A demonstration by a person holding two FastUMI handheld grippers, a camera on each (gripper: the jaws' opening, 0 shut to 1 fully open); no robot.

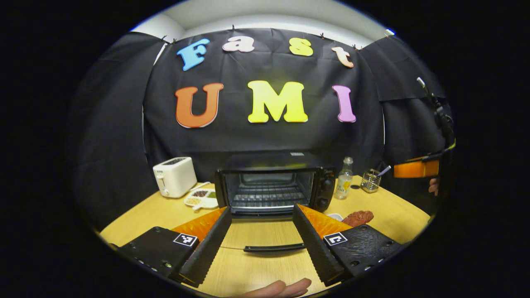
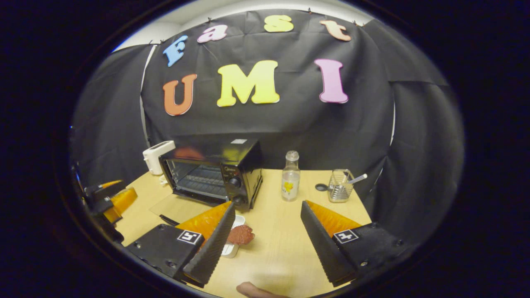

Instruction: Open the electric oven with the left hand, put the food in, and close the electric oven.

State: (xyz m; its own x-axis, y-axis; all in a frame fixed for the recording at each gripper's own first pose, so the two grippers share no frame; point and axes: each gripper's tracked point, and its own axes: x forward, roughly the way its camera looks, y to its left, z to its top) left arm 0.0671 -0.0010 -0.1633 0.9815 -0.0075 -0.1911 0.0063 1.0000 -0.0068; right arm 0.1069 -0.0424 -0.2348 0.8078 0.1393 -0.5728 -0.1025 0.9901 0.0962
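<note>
In the left gripper view, a fingertip of the holding hand [image 1: 281, 288] is seen at the bottom edge. The left gripper [image 1: 262, 240] is held wide apart above the table [image 1: 256, 273], with nothing between its fingers. Just beyond them the oven door [image 1: 267, 231] lies folded down flat, its black handle [image 1: 274, 248] nearest the camera. The oven [image 1: 273, 186] stands behind it, open, with its wire rack exposed and two knobs on its right side. The food [image 1: 358, 217], a reddish-brown piece, is seen on the table to the right of the oven, beside a small white dish [image 1: 335, 216]. Left of the oven a divided plate [image 1: 202, 198] and a white toaster [image 1: 174, 176] are placed; to its right a bottle [image 1: 344, 179] and a wire holder [image 1: 370, 181] stand. At the far right edge the right gripper is partly seen.

In the right gripper view, the right gripper [image 2: 267, 231] is likewise spread wide and empty. The food [image 2: 240, 234] lies just beside its left finger, touching the dish [image 2: 232, 248]; whether the finger touches it cannot be told. Farther off the oven [image 2: 215, 174] is seen with its door down, then the bottle [image 2: 290, 176] and holder [image 2: 340, 186]. The left gripper [image 2: 109, 198] is seen at the left edge.
</note>
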